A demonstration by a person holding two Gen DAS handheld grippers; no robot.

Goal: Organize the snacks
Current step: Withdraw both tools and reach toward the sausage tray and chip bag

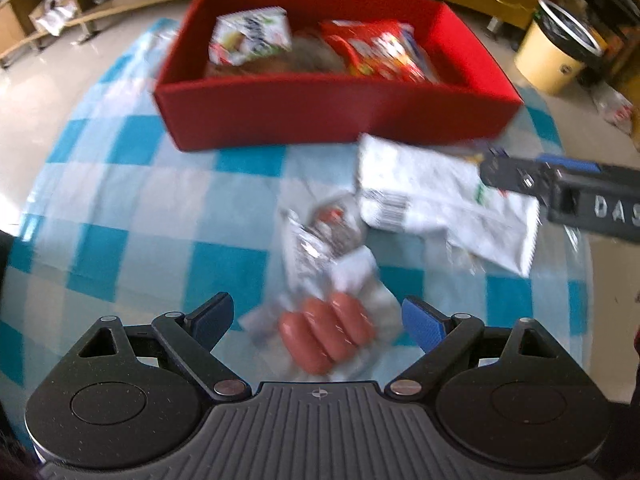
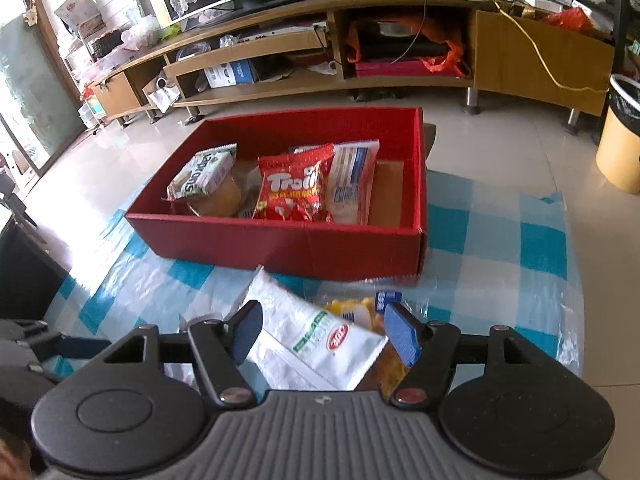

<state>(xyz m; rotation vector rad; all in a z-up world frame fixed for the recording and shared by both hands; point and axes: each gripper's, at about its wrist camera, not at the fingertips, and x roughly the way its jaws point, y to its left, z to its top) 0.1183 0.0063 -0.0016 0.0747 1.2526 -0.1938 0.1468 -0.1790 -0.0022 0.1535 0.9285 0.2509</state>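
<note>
A red box (image 1: 320,112) (image 2: 304,240) on the blue checked cloth holds several snack packs, among them a red gummy bag (image 2: 294,188) and a green-white pack (image 2: 200,172). My left gripper (image 1: 320,320) is open above a sausage pack (image 1: 328,332), with a silver wrapper (image 1: 320,236) just beyond it. My right gripper (image 2: 326,330) is open around a white snack bag (image 2: 316,348) (image 1: 436,196) that lies on a yellow chips bag (image 2: 352,308). In the left wrist view the right gripper (image 1: 560,188) shows at the right edge, at that white bag.
The checked cloth (image 1: 140,220) covers the table's surface. Beyond the table's edge lie a tiled floor, a long wooden TV stand (image 2: 360,40) and a yellow bin (image 2: 620,140) at right.
</note>
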